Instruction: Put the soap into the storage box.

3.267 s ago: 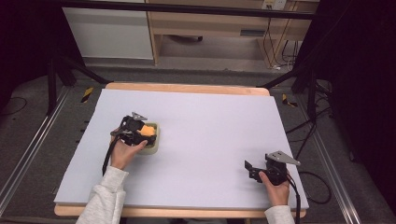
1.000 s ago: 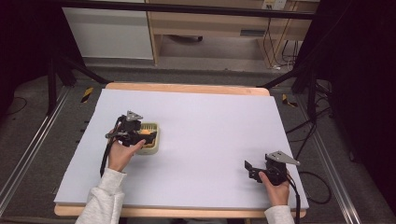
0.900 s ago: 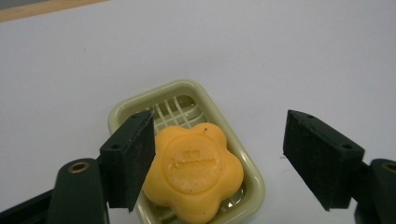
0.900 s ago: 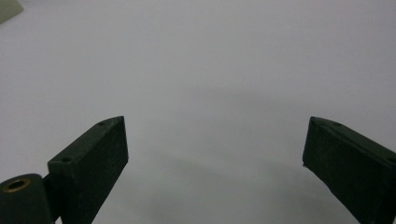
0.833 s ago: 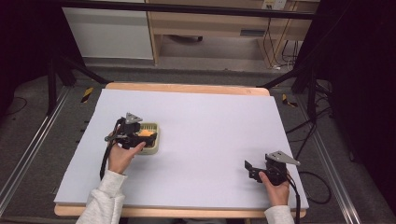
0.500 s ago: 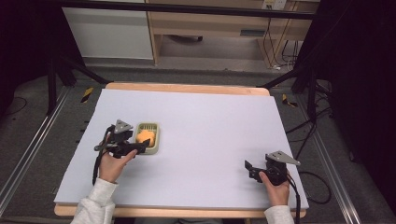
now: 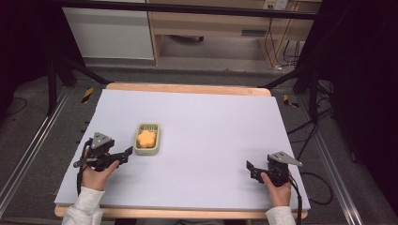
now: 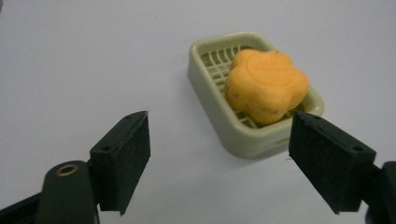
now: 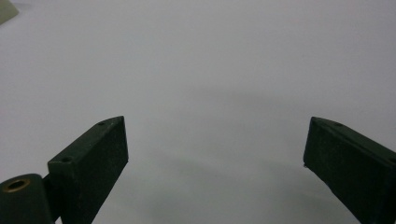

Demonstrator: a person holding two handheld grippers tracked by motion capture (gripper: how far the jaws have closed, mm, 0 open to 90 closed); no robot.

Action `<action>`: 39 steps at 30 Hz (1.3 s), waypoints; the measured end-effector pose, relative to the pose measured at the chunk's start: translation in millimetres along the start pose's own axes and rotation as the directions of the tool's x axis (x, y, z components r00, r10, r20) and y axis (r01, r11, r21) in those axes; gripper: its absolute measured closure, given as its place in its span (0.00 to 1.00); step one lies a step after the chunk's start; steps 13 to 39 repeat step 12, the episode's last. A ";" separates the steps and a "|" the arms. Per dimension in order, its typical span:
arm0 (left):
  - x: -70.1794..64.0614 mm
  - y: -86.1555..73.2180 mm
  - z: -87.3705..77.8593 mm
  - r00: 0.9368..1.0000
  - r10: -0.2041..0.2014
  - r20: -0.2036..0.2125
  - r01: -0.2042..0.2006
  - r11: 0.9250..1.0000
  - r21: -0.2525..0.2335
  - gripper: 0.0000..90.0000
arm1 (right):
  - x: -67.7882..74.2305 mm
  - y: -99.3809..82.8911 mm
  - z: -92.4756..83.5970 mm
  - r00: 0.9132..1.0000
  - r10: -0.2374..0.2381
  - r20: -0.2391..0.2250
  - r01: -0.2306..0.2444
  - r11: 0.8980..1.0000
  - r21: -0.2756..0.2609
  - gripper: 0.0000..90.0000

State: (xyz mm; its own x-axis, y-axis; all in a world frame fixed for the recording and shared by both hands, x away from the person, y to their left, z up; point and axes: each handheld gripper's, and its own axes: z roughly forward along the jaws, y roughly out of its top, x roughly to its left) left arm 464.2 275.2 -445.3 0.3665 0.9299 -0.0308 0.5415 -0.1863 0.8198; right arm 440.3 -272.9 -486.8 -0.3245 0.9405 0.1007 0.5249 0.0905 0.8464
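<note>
Both claws gape empty, the left claw just short of the soap (in its dish).

Your left gripper is holding its jaws wide apart over the pale table, gripping nothing. Just beyond them, an orange flower-shaped soap is sitting in a green slatted soap dish, leaning toward its near end.

I am holding my left gripper at the lower left of the high view, its jaws gaping wide and pointing right. My left hand is gripping it from below. My right gripper is sitting at the lower right, jaws spread wide, pointing left, with my right hand wrapping its handle.
</note>
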 end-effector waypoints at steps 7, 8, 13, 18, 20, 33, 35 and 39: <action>8.5 -19.9 -0.3 1.000 -0.006 -0.022 0.006 0.999 0.033 0.21 | -0.8 -0.3 -0.6 1.000 0.011 0.008 -0.011 1.000 -0.008 0.08; 9.6 -22.2 -0.8 1.000 -0.002 -0.027 0.003 0.999 0.037 0.21 | -1.0 -0.5 -0.8 1.000 0.015 0.009 -0.015 1.000 -0.011 0.08; 15.1 -27.3 0.4 0.999 0.011 -0.048 -0.008 0.998 0.058 0.21 | -1.6 -0.4 -0.8 1.000 0.020 0.009 -0.020 1.000 -0.008 0.08; 15.1 -27.3 0.4 0.999 0.011 -0.048 -0.008 0.998 0.058 0.21 | -1.6 -0.4 -0.8 1.000 0.020 0.009 -0.020 1.000 -0.008 0.08; 15.1 -27.3 0.4 0.999 0.011 -0.048 -0.008 0.998 0.058 0.21 | -1.6 -0.4 -0.8 1.000 0.020 0.009 -0.020 1.000 -0.008 0.08; 15.1 -27.3 0.4 0.999 0.011 -0.048 -0.008 0.998 0.058 0.21 | -1.6 -0.4 -0.8 1.000 0.020 0.009 -0.020 1.000 -0.008 0.08; 15.1 -27.3 0.4 0.999 0.011 -0.048 -0.008 0.998 0.058 0.21 | -1.6 -0.4 -0.8 1.000 0.020 0.009 -0.020 1.000 -0.008 0.08; 15.1 -27.3 0.4 0.999 0.011 -0.048 -0.008 0.998 0.058 0.21 | -1.6 -0.4 -0.8 1.000 0.020 0.009 -0.020 1.000 -0.008 0.08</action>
